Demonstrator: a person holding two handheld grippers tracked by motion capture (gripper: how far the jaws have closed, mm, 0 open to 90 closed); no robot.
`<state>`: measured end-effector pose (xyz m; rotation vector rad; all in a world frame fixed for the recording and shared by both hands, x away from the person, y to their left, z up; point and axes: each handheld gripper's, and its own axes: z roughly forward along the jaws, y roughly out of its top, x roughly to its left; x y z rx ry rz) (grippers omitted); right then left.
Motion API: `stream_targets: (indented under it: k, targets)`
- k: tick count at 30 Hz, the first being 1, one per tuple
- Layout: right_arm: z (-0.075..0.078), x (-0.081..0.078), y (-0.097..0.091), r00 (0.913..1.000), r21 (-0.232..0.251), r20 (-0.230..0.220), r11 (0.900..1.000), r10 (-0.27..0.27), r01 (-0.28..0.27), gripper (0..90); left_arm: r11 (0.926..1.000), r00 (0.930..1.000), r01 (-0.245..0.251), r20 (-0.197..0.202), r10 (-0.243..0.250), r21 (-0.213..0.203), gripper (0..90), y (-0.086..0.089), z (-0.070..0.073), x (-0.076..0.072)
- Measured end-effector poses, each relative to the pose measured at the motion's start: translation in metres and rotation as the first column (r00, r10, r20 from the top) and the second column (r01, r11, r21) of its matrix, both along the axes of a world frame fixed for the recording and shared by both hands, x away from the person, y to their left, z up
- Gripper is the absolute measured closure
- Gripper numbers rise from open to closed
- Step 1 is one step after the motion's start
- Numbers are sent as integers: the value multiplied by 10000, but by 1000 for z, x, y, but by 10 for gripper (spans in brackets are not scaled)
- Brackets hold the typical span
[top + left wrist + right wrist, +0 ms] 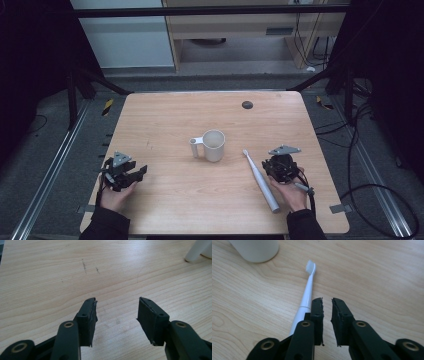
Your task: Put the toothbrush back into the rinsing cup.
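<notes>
One white electric toothbrush (260, 181) is lying flat on the counter (170, 200), just right of one white mug (214, 145). No step appears begun. The right claw (327, 303) is sitting just beside the toothbrush handle, jaws nearly closed on nothing; grasping would call for widening first. The left claw (117, 307) is resting open and empty.

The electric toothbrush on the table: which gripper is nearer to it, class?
Right. The right gripper sits just beside the toothbrush, jaws nearly closed. The left gripper rests open near the table's left edge, beyond the mug.
</notes>
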<state>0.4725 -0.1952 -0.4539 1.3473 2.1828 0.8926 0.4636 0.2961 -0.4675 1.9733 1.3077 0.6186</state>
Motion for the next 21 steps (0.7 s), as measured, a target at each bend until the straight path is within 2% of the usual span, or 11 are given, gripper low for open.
stream_targets:
  k: [3,9,15,21]
  targets:
    - [10,1,2,9999,-17,-143,10000,38,-38,709,10000,10000,-4,-6,4,-18,482,0,0,0]
    - [19,2,9,9990,-69,-422,9998,163,-166,657,10000,10000,2,-12,-2,-7,481,0,0,0]
    - [18,3,19,9956,-262,-882,9991,316,-340,633,10000,10000,9,-19,-9,3,480,0,0,0]
    - [10,7,27,9896,-504,-1387,9977,385,-459,615,10000,10000,10,-27,-10,4,479,0,0,0]
